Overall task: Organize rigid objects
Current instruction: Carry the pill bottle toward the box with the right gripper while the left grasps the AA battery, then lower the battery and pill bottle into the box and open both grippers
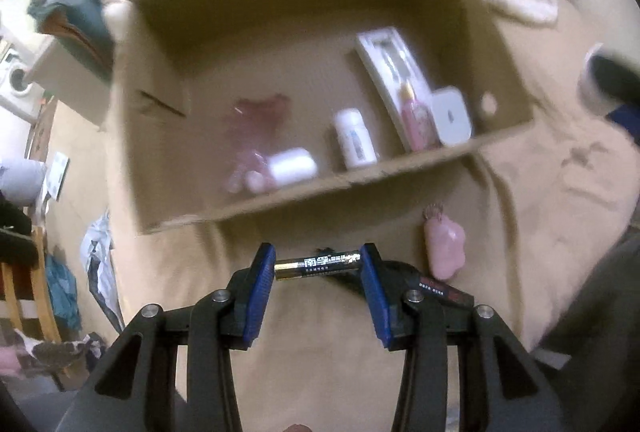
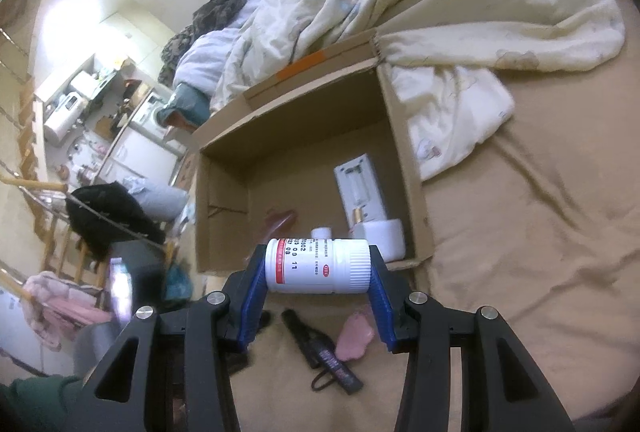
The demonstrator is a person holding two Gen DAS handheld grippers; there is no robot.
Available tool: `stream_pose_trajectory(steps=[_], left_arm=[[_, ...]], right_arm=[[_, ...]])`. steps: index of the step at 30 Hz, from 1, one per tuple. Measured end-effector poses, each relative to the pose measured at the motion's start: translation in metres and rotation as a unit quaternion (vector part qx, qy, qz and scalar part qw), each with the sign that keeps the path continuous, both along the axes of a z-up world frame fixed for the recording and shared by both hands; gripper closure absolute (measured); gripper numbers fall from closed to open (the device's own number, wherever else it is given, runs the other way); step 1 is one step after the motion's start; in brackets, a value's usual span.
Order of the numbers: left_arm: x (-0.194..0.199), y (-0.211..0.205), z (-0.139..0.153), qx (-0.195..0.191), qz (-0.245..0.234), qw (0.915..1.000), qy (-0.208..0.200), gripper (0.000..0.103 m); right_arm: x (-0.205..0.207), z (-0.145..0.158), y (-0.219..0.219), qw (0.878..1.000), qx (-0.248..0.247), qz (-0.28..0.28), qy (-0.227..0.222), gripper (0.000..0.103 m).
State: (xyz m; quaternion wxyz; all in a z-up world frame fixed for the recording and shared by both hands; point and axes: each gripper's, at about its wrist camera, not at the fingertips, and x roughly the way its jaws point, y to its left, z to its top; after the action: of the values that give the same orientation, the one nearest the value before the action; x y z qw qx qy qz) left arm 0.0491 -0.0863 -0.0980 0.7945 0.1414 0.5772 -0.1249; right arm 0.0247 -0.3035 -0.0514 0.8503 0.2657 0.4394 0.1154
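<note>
The bed (image 2: 540, 232) carries an open cardboard box (image 2: 404, 168). To drop cleanly, I judge each load should pass over the near wall and go down onto bare floor on the box's far side. Inside lie a long white package (image 1: 390, 72), a white case (image 1: 452, 116), a white bottle (image 1: 354, 138) and a blurred pink item (image 1: 256, 120). The right tongs (image 2: 318, 268) clamp a pill bottle (image 2: 318, 264) end to end; the left tongs (image 1: 318, 264) pinch a battery (image 1: 318, 264) by its ends, short of the box.

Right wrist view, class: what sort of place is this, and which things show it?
Probably a lived-in bedroom. A rumpled quilt lies on a tan bedsheet, beside an open cardboard box, with cluttered shelves behind.
</note>
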Motion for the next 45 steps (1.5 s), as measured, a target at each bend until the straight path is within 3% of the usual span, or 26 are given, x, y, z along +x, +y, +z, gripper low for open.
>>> stream_pose_trajectory(steps=[8, 12, 21, 26, 31, 38, 45], left_arm=[[0.005, 0.037, 0.052, -0.047, 0.041, 0.9951, -0.077, 0.063], [0.021, 0.037, 0.071, -0.065, 0.055, 0.9906, -0.107, 0.063], [0.058, 0.039, 0.089, -0.086, 0.062, 0.9857, -0.131, 0.063], [0.077, 0.030, 0.078, -0.084, 0.060, 0.9857, -0.133, 0.063], [0.090, 0.024, 0.046, -0.066, 0.059, 0.9882, -0.125, 0.063], [0.096, 0.021, 0.003, -0.057, 0.070, 0.9941, -0.060, 0.063], [0.098, 0.014, 0.004, -0.033, 0.055, 0.9943, -0.084, 0.063]], right_arm=[[0.002, 0.000, 0.009, 0.999, -0.037, 0.007, 0.000, 0.054], [0.007, 0.011, 0.015, 0.998, -0.057, 0.016, -0.015, 0.054], [0.046, 0.025, 0.033, 0.995, -0.081, 0.041, -0.034, 0.054], [0.072, 0.017, 0.046, 0.993, -0.104, 0.055, -0.025, 0.054], [0.083, -0.010, 0.051, 0.993, -0.105, 0.061, -0.001, 0.054], [0.088, -0.043, 0.058, 0.988, -0.129, 0.082, 0.038, 0.054], [0.089, -0.054, 0.060, 0.985, -0.139, 0.091, 0.053, 0.054]])
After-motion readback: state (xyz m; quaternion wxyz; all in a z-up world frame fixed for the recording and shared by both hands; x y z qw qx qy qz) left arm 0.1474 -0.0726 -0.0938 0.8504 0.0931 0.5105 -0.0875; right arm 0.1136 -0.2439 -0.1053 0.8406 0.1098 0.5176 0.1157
